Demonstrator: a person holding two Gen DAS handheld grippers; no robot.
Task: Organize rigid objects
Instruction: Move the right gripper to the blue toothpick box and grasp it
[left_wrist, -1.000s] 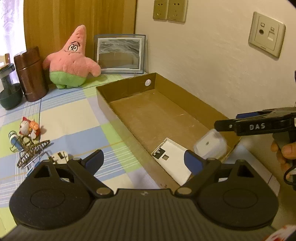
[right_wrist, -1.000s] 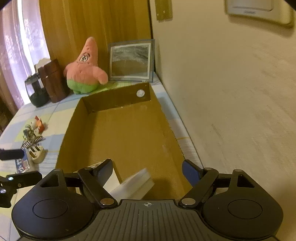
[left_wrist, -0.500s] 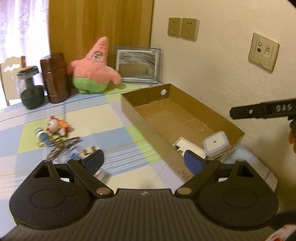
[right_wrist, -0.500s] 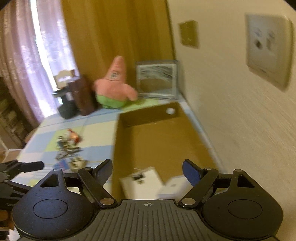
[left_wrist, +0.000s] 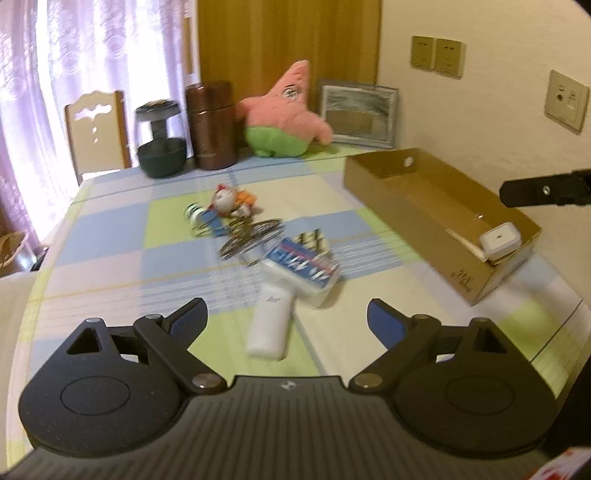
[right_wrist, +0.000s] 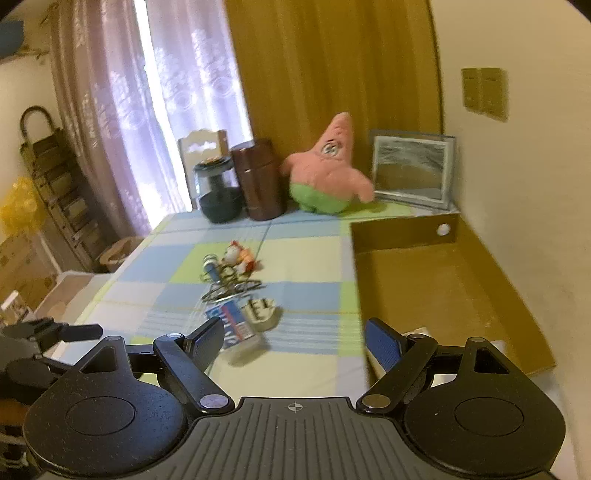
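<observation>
Only the left wrist view shows the white remote-like bar (left_wrist: 269, 325) lying on the checked tablecloth (left_wrist: 110, 266) just ahead of the left gripper (left_wrist: 287, 321), whose jaws stand spread with nothing between them; it also shows the small white square case (left_wrist: 500, 240) in the near corner of the cardboard tray (left_wrist: 436, 206), resting beside a flat white piece that is mostly hidden by the tray wall. The right wrist view instead looks down the tray's bare brown floor (right_wrist: 436, 295) toward the far wall with its round hole, and the right gripper (right_wrist: 293, 341) hangs spread and empty over the tray's near left edge. Both views show the loose things in the middle of the table: a blue-and-white box (left_wrist: 304, 267), a white plug (right_wrist: 260, 310), a tangle of wire clips (left_wrist: 245, 236) and a small red-and-white figure (left_wrist: 231, 201). Along the far edge stand a pink star plush (left_wrist: 288, 114), a brown canister (left_wrist: 210, 127) and a framed picture (left_wrist: 358, 114).
</observation>
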